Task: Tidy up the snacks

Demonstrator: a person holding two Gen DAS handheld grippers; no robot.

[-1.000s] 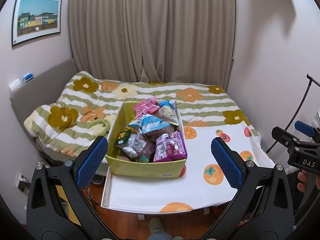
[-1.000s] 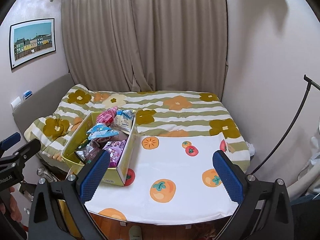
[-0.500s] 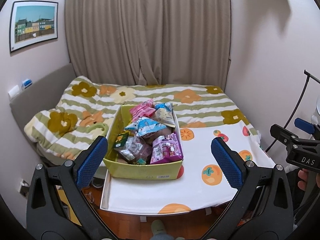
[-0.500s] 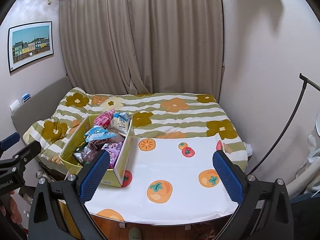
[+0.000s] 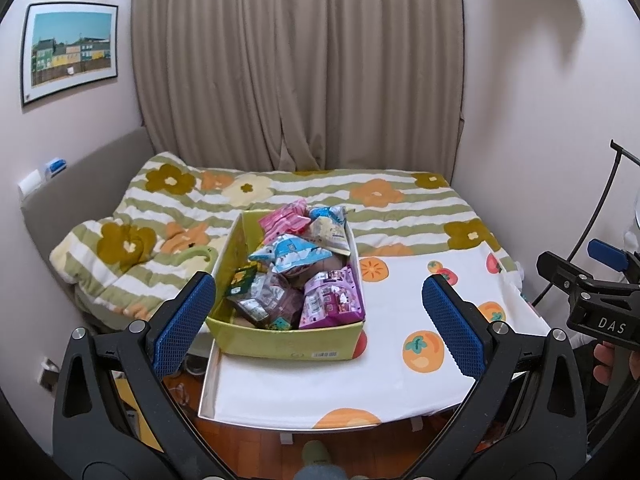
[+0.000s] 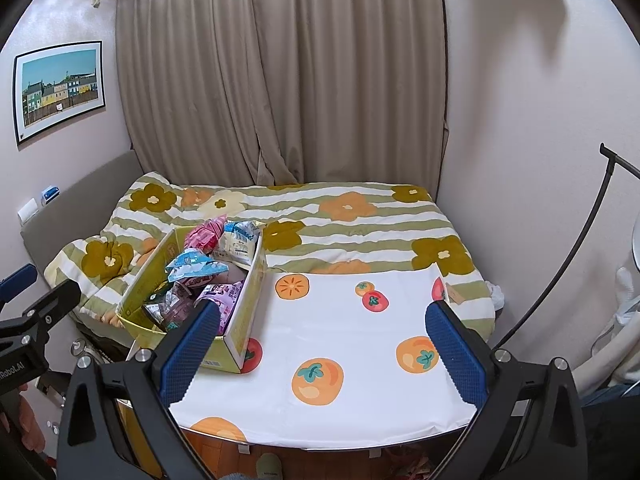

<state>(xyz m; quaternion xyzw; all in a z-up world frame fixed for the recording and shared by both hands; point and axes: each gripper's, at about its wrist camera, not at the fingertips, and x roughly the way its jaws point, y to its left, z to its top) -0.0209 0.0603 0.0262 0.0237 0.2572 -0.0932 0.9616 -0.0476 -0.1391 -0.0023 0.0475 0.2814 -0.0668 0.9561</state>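
Left to right, from my remote station.

Left gripper (image 5: 318, 318): jaws spread wide, nothing between the pads, held above the near edge of the desk (image 5: 392, 384) and facing the box. I can also see it at the left margin of the right wrist view.

Yellow-green cardboard box (image 5: 288, 346): sits on the left part of the desk, on the white cloth printed with persimmons, its far end toward the bed (image 5: 400, 204). All the snack packets I can see lie piled inside it: a purple packet (image 5: 334, 300) at the near right corner, silvery-brown packets (image 5: 264, 300) at near left, a light-blue packet (image 5: 294, 252) on top in the middle, pink packets (image 5: 286, 220) and a pale cream packet (image 5: 330, 232) at the far end. No packet shows on the bare cloth to the right of the box.

Handling judgement: these look like light, crinkly film pouches, slippery and easily crushed. I would pinch a sealed top or side seam, not the puffed middle, and take the topmost first.

Stage: snacks in one heap in the box fits either a pile waiting to be sorted out or one already gathered in; I cannot tell which.

Right gripper (image 6: 324, 350): also fully spread and empty, over the bare right part of the desk.
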